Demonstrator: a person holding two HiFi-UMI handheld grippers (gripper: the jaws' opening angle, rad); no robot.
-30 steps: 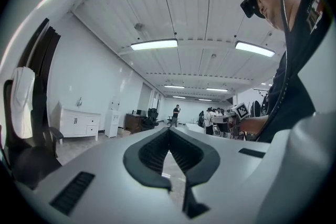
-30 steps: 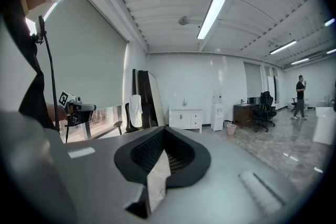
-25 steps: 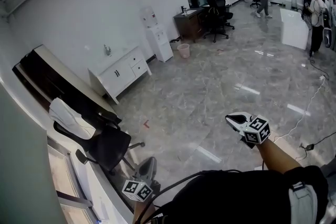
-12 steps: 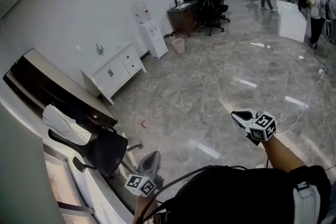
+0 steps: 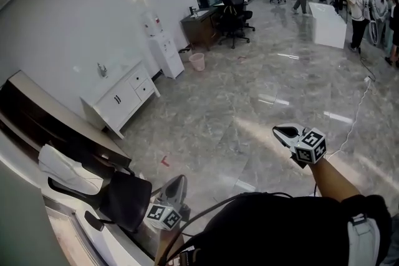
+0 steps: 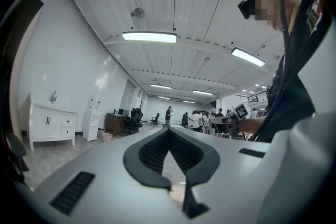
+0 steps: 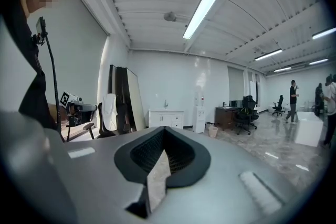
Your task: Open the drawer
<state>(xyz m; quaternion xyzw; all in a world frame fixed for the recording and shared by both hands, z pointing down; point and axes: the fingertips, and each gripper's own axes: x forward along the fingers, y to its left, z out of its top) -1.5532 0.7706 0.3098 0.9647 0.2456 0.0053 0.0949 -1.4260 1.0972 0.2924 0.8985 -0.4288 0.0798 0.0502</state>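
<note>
The left gripper (image 6: 169,131), a pale grey plastic body with black ribbed pads, is seen with its jaws closed tip to tip and nothing held between them. In the head view it is found low at the left, just beside a black mesh office chair (image 5: 124,196). The right gripper (image 7: 164,131) is likewise closed and empty, and is held out over the glossy, grey, marble-patterned floor (image 5: 249,90). One cube with square markers is carried on each gripper.

Well apart from both grippers, a low white cabinet (image 5: 106,110) is set against the smooth white wall. Two doors with dark handles are counted on its front, and two stacked drawers (image 5: 144,89) at its right end, both closed. Further along the wall one white water dispenser (image 5: 163,50), one pale round waste bin (image 5: 197,61) and one dark wooden desk (image 5: 201,25) are lined up. A group of people is seen at the far end of the room.
</note>
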